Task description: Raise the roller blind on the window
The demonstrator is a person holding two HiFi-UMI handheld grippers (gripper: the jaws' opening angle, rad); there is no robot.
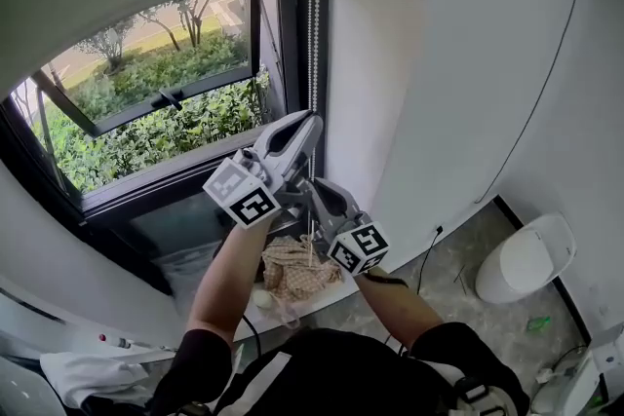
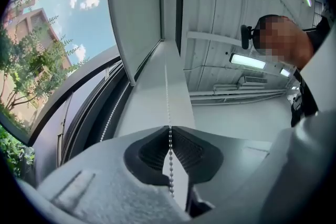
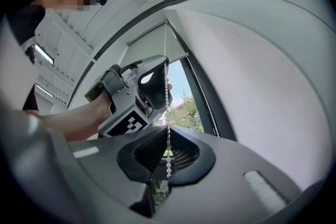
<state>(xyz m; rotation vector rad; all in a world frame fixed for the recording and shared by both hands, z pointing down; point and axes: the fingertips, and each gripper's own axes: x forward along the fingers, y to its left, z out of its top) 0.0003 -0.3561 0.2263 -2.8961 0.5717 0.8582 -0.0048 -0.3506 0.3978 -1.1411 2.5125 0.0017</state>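
1. The head view looks steeply down from high up at the window (image 1: 146, 102) and the floor (image 1: 458, 258).
2. The left gripper view sits right behind its own jaws and looks up along the bead chain (image 2: 169, 149) toward the ceiling (image 2: 236, 8).
3. The right gripper view looks up too, close behind its jaws, at the left gripper (image 3: 161, 65).
4. All three see the bead chain.
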